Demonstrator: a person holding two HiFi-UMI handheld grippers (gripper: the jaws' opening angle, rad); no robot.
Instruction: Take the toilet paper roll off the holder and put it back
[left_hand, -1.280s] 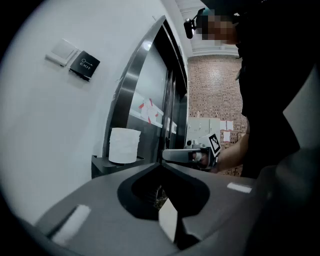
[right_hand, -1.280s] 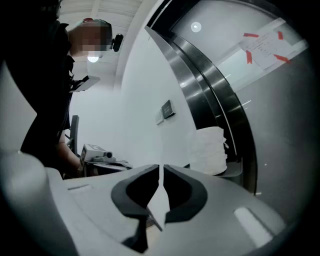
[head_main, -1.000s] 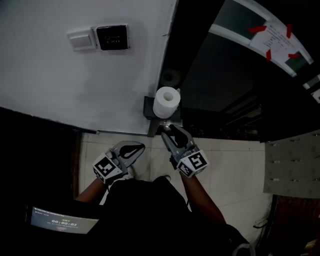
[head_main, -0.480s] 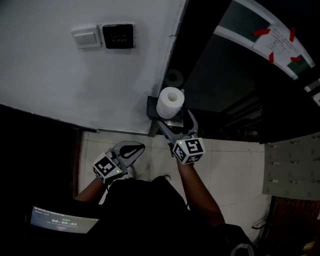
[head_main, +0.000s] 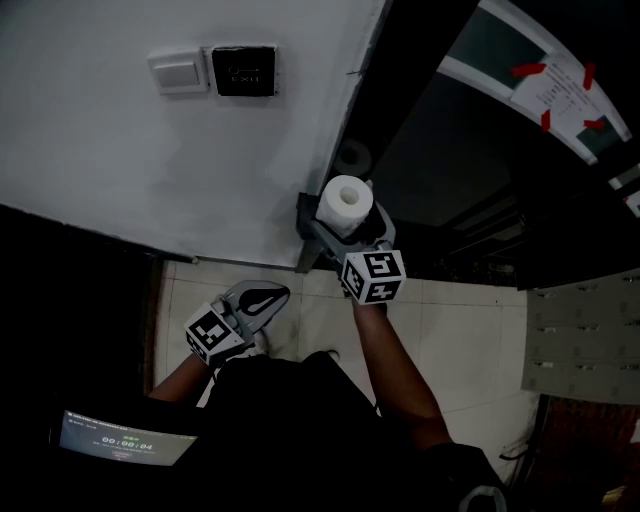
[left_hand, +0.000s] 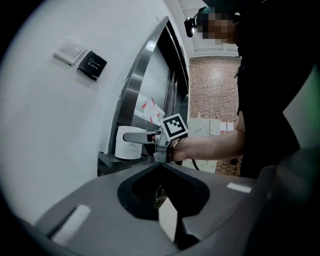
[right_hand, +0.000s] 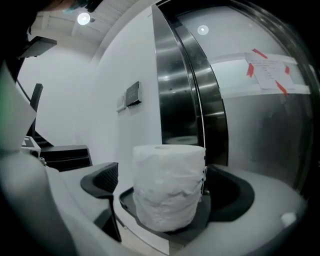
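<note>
Upright on holder (head_main: 303, 214): toilet paper roll (head_main: 346, 203); holder at corner of wall (head_main: 120, 160), left of door frame (right_hand: 172, 90); higher on wall, switch (head_main: 178, 71) left of exit plate (head_main: 243, 72).

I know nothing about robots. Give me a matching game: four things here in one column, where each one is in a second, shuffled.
1. toilet paper roll
2. left gripper
3. right gripper
4. black exit plate

A. on the white wall, beside a light switch
B. low, near the person's body
C. upright on the dark holder
D. at the holder, fingers either side of the roll

Pairs: 1-C, 2-B, 3-D, 4-A. The right gripper's fingers are opening, with the roll between them.
</note>
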